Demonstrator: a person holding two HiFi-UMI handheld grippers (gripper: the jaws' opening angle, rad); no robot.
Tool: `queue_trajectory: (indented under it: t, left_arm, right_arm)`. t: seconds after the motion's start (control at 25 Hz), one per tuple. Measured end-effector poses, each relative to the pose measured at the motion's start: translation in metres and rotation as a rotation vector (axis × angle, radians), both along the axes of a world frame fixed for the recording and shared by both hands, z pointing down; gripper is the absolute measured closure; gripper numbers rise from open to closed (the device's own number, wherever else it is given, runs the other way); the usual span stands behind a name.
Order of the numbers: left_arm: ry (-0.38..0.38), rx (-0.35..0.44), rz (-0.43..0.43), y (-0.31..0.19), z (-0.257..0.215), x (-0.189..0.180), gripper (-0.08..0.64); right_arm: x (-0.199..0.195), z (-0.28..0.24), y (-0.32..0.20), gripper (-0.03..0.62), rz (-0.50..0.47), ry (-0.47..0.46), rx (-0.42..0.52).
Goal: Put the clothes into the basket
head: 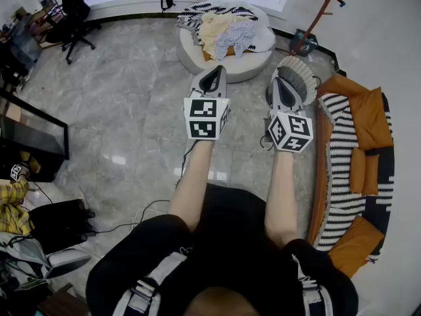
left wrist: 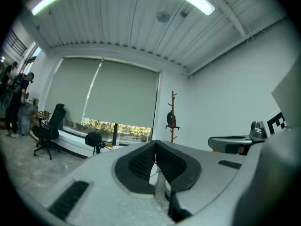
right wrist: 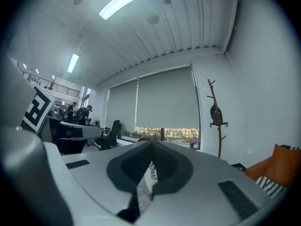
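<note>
A heap of clothes (head: 222,29) in striped, cream and pale blue cloth lies on a round white ottoman (head: 227,63) ahead of me. A white ribbed basket (head: 304,74) stands on the floor to the ottoman's right, just beyond my right gripper. My left gripper (head: 214,72) is held level and shut, short of the ottoman, with nothing in it. My right gripper (head: 285,82) is also level, shut and empty, beside the basket. Both gripper views look out across the room; the left gripper (left wrist: 154,146) and right gripper (right wrist: 151,145) show their jaws closed together.
An orange and striped curved sofa (head: 355,170) runs along the right. A wooden coat stand (head: 319,13) rises behind the basket. Office chairs (head: 74,15) stand at the back left, a dark cabinet (head: 26,137) and cluttered bags at the left. Cables lie on the marble floor (head: 125,104).
</note>
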State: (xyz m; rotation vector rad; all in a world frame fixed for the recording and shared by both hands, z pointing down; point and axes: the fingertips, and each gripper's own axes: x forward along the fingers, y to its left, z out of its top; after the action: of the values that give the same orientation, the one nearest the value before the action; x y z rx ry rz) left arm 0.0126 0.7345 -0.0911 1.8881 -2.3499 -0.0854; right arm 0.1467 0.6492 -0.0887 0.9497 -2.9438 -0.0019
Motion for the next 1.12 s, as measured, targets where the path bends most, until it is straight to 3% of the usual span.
queue_trajectory:
  t: [0.36,0.52,0.76,1.12]
  left_arm:
    - [0.004,0.008,0.018,-0.014,-0.007,0.0,0.552]
    - [0.001,-0.027,0.004,-0.024,0.002,-0.01,0.552]
    - [0.016,-0.055,-0.014,-0.039,0.015,-0.034,0.552]
    - [-0.008,-0.015,-0.028,-0.069,0.004,-0.074,0.552]
  right_arm:
    - [0.007,-0.019,-0.015,0.583,0.01,-0.085,-0.009]
    - [0.011,-0.024,-0.031,0.583,0.027,-0.121,-0.022]
    - [-0.01,-0.032,-0.052,0.583,0.009,-0.155,-0.015]
    - [-0.045,-0.037,-0.098,0.583,-0.035,-0.207,0.004]
